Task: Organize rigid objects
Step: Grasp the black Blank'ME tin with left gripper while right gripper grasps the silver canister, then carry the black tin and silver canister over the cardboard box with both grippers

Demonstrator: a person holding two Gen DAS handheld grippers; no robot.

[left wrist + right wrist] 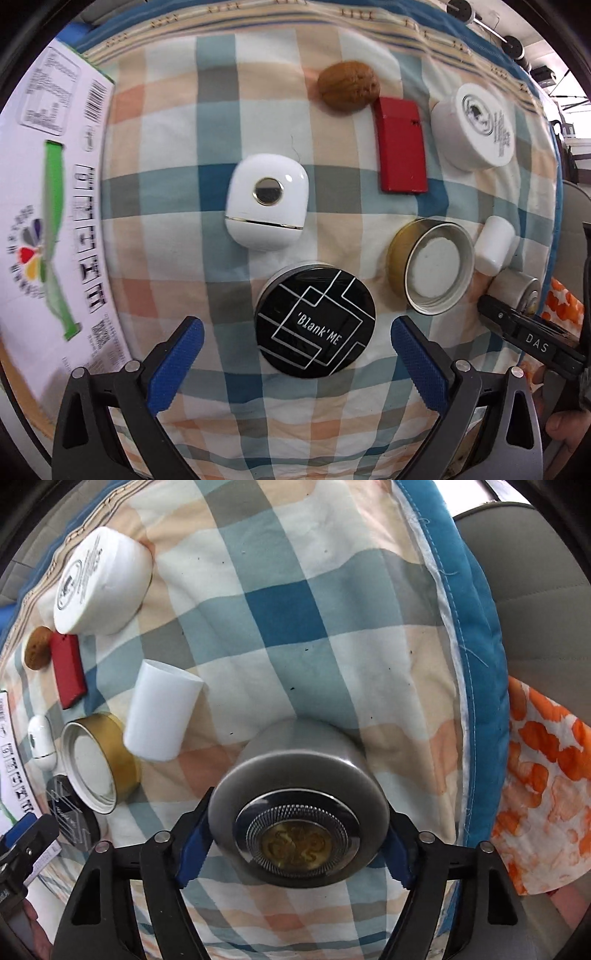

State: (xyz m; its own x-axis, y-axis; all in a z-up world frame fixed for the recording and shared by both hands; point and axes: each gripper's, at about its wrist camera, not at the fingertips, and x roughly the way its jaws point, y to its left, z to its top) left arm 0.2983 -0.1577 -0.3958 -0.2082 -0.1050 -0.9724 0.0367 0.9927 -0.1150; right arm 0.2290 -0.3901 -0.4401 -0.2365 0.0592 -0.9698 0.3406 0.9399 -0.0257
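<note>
The right tool [297,840] was clamped on a grey metal jar [295,794], its blue pads pressed against both sides just above the checked cloth [280,602], near the cloth's blue edge. The left tool [295,354] stood apart, its fingers flanking a black round tin [315,324] without touching it. Beyond lay a white compact case [266,206], a red block [400,146], a walnut [349,85], a white tub [474,127], a gold open tin [432,264] and a small white cylinder [495,245]. A printed carton [51,206] lay at the left.

black gripper [295,345] arms, ribbed blue jaws, silver rivets.
</note>
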